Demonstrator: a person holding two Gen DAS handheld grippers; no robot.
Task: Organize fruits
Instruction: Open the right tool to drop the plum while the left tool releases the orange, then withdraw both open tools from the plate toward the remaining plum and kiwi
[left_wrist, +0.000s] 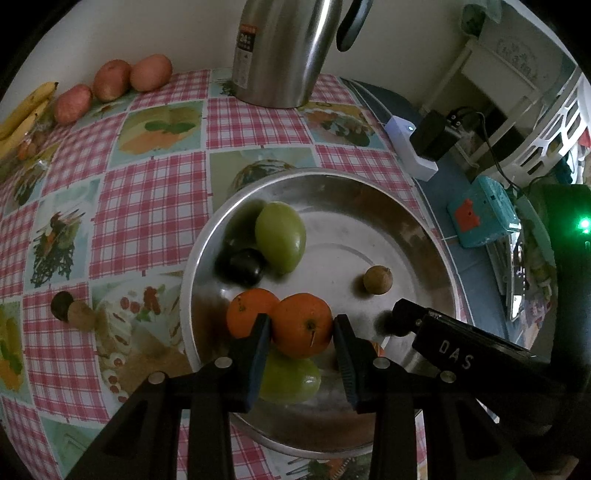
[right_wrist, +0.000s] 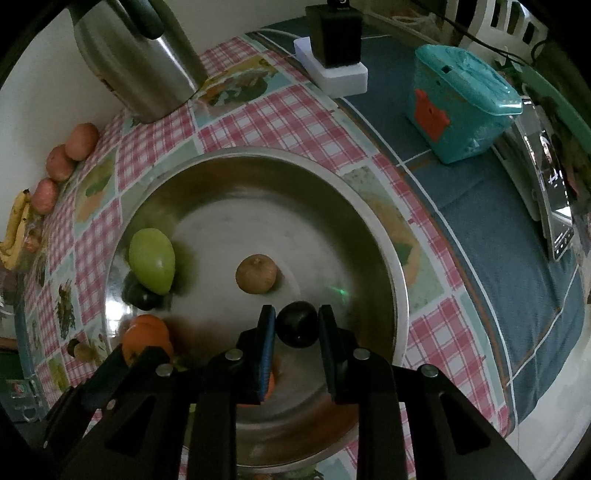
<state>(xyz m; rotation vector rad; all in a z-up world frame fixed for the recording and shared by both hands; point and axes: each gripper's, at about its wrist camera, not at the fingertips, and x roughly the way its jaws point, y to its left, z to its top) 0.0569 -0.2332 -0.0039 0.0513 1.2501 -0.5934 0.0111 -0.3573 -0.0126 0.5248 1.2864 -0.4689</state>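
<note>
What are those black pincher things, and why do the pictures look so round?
Each picture comes from a wide, bendy-looking camera sitting on a hand-held gripper that a person carries, one in each hand. The black prongs at the bottom are each gripper's two fingers.

The left gripper squeezes a round orange fruit. The right gripper squeezes a small dark round fruit. Both hang over a big shiny metal bowl on a pink checked tablecloth.

In the bowl lie a green oval fruit and a small brown round fruit. Behind stands a steel kettle, with reddish potatoes and yellow bananas along the wall.
</note>
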